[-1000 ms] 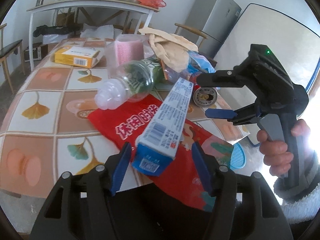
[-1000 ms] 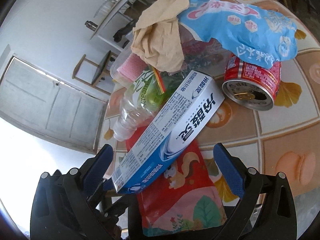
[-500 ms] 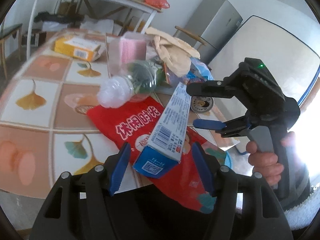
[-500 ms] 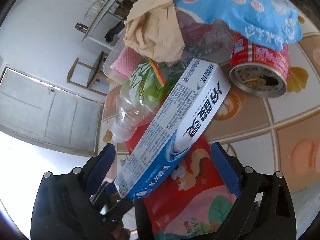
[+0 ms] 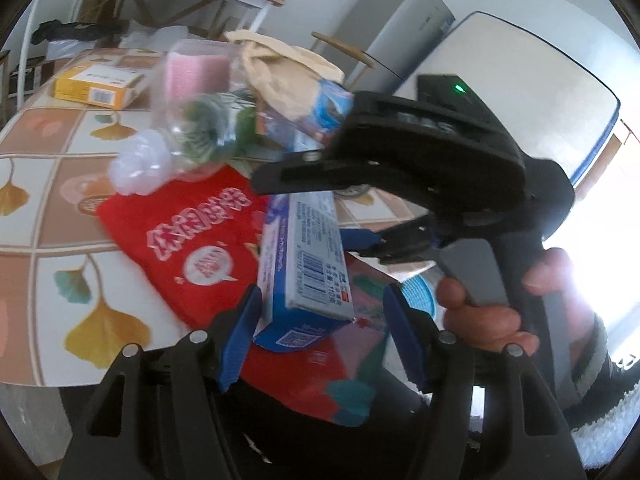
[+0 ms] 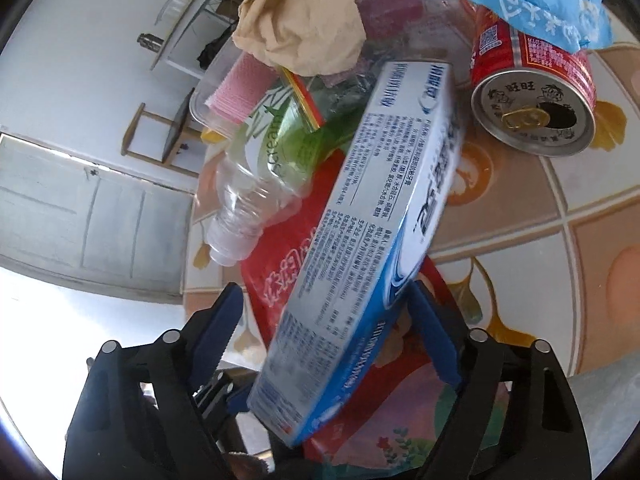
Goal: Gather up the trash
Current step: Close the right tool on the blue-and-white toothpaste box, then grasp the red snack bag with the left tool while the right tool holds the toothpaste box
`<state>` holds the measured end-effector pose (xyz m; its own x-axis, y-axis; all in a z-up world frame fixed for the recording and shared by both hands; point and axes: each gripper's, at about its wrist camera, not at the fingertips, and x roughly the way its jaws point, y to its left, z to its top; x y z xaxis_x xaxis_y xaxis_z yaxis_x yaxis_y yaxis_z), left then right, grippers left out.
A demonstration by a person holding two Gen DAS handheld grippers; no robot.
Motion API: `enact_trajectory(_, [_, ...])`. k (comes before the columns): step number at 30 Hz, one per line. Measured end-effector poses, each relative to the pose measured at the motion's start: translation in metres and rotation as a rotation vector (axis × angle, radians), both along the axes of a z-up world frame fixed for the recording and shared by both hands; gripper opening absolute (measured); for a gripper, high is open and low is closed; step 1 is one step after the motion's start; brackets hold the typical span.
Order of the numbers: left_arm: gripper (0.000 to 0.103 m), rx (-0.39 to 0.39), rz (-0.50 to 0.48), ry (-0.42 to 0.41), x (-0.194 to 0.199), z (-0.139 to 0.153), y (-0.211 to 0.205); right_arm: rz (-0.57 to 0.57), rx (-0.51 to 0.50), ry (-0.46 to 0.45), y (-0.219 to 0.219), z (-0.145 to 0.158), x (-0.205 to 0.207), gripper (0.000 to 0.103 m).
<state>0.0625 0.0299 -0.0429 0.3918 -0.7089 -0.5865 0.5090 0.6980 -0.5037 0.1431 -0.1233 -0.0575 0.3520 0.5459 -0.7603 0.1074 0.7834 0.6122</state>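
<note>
Here the toothpaste box (image 6: 372,232) lies slanted on top of the red snack bag (image 5: 192,248) near the table's (image 5: 44,216) front edge, its far end propped on the heap of rubbish behind it. The right gripper (image 6: 324,344) straddles the box's near half; its jaws have just been closing, the box between them, yet the pads appear not to press on it. The left gripper (image 5: 320,340) stands moderately wide around the box's near end, with clear space on one side, probably steadying or waiting. Behind, a clear plastic bottle (image 6: 256,184), a red can (image 6: 532,100) on its side and crumpled tan paper (image 6: 304,20) crowd together, so taking the box first, from the top, looks sensible.
</note>
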Motion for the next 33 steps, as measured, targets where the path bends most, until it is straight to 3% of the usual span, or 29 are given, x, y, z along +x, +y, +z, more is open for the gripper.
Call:
enact_trajectory(3, [0.061,0.0,-0.027,0.005,-0.003,0.0,-0.01,0.011,-0.036,-0.007,0.002,0.0,0.0,0.072])
enact_trajectory(9, [0.061,0.004,-0.046,0.004,-0.009,0.004,-0.019,0.05,-0.099,-0.017,-0.001,-0.002,-0.003,0.05])
enact_trajectory(17, [0.066,0.045,0.014,0.015,-0.012,0.006,-0.023,0.073,-0.054,-0.028,-0.016,-0.007,-0.005,0.037])
enact_trajectory(28, [0.075,0.183,0.181,0.002,-0.029,0.003,0.009,0.107,-0.055,-0.058,-0.027,-0.004,-0.006,0.034])
enact_trajectory(33, [0.075,0.187,0.254,0.038,-0.039,-0.009,0.026,0.112,-0.08,-0.076,-0.035,-0.002,-0.013,0.034])
